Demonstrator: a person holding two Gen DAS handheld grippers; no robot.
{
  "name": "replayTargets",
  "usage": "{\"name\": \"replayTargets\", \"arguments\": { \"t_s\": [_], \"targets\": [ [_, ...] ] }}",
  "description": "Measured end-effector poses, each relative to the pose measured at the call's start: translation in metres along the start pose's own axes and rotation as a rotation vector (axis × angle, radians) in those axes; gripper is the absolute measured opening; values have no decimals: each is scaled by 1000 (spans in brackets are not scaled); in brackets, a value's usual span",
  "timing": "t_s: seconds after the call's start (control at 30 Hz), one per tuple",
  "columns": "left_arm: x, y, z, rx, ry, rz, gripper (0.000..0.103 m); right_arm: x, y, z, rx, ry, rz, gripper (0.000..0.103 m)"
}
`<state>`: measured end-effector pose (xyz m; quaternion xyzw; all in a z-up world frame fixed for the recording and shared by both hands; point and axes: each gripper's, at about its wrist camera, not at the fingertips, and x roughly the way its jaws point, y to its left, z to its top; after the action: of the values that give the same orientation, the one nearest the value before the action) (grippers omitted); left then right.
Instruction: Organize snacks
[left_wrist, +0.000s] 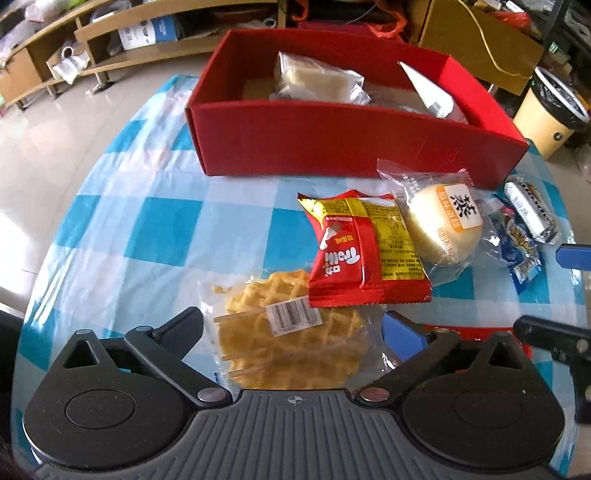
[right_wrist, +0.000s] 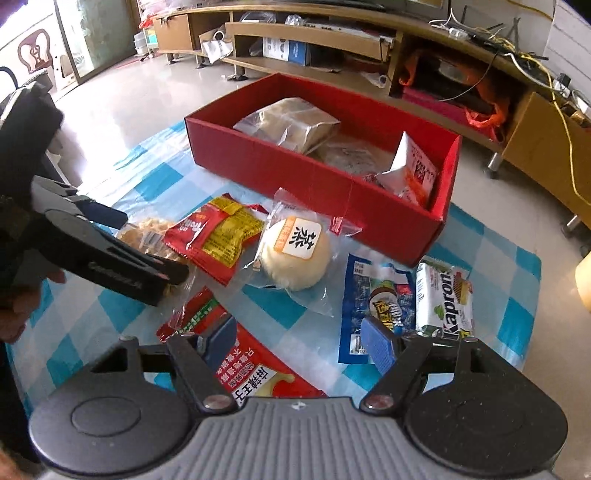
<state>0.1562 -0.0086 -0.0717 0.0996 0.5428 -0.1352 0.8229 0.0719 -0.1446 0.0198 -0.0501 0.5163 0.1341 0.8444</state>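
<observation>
A red box (left_wrist: 332, 144) (right_wrist: 295, 173) stands at the back of the table with several wrapped snacks inside. In front of it lie a waffle pack (left_wrist: 288, 332), a red snack packet (left_wrist: 354, 254) (right_wrist: 218, 236), a round bun (left_wrist: 443, 221) (right_wrist: 295, 254), a blue packet (right_wrist: 373, 295) and a white Kapron bar (right_wrist: 443, 299). My left gripper (left_wrist: 295, 332) is open, its fingers on either side of the waffle pack. My right gripper (right_wrist: 299, 343) is open over a large red packet (right_wrist: 251, 365) at the near edge.
The table has a blue and white checked cloth (left_wrist: 147, 221). A yellow bin (left_wrist: 546, 110) stands to the right of the table. Low wooden shelves (right_wrist: 314, 40) with clutter run along the back. The left gripper's body (right_wrist: 110, 254) shows at the left of the right wrist view.
</observation>
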Motion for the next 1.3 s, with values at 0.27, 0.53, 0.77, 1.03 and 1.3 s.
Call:
{"name": "replayTargets", "arguments": {
  "t_s": [0.27, 0.53, 0.77, 1.03, 1.3],
  "targets": [
    [21, 7, 2, -17, 39, 3, 103, 7, 3, -3, -18, 23, 21, 74],
    [-6, 11, -18, -20, 60, 12, 86, 13, 5, -9, -81, 58, 59, 74],
    [-35, 28, -47, -91, 46, -78, 86, 36, 17, -20, -197, 116, 137, 74],
    [-31, 28, -52, -66, 68, -95, 86, 39, 47, -41, -193, 190, 150, 84],
    [-31, 28, -57, -45, 65, -64, 86, 38, 51, -37, -59, 144, 54, 83]
  ]
}}
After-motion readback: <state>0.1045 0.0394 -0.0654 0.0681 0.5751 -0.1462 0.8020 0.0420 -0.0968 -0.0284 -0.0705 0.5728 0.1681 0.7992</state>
